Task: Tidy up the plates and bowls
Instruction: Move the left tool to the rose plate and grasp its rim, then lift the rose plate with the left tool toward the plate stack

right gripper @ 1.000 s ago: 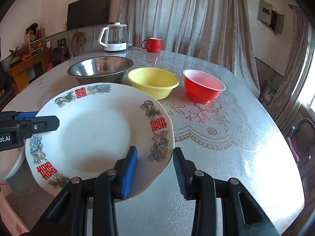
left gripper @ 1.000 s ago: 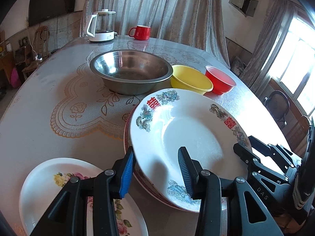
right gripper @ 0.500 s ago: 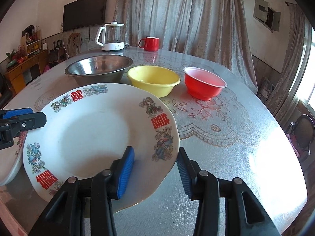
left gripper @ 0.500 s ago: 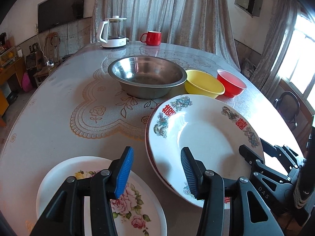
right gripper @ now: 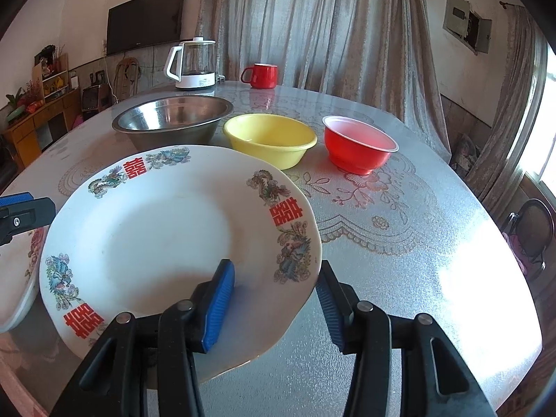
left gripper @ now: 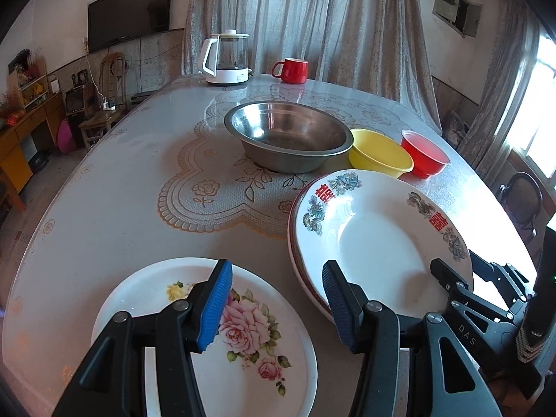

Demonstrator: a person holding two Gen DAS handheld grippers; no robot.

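Note:
A white plate with red characters and dragon motifs lies on top of a red-rimmed plate on the table. My right gripper straddles its near rim with the jaws opening; neither pad presses on it. In the left wrist view that gripper shows at the plate's right edge. My left gripper hovers with its jaws opening and nothing between them. One finger is over a rose-patterned plate, the other beside the stack. Behind stand a steel bowl, a yellow bowl and a red bowl.
The oval table has a lace-patterned cover under glass. A glass kettle and a red mug stand at its far end. Bare tabletop stretches right of the stack. A chair sits past the right edge.
My left gripper drew back and left off the dragon plate and now sits over the rose plate. Both grippers' jaws have spread wider. The right gripper stayed in place.

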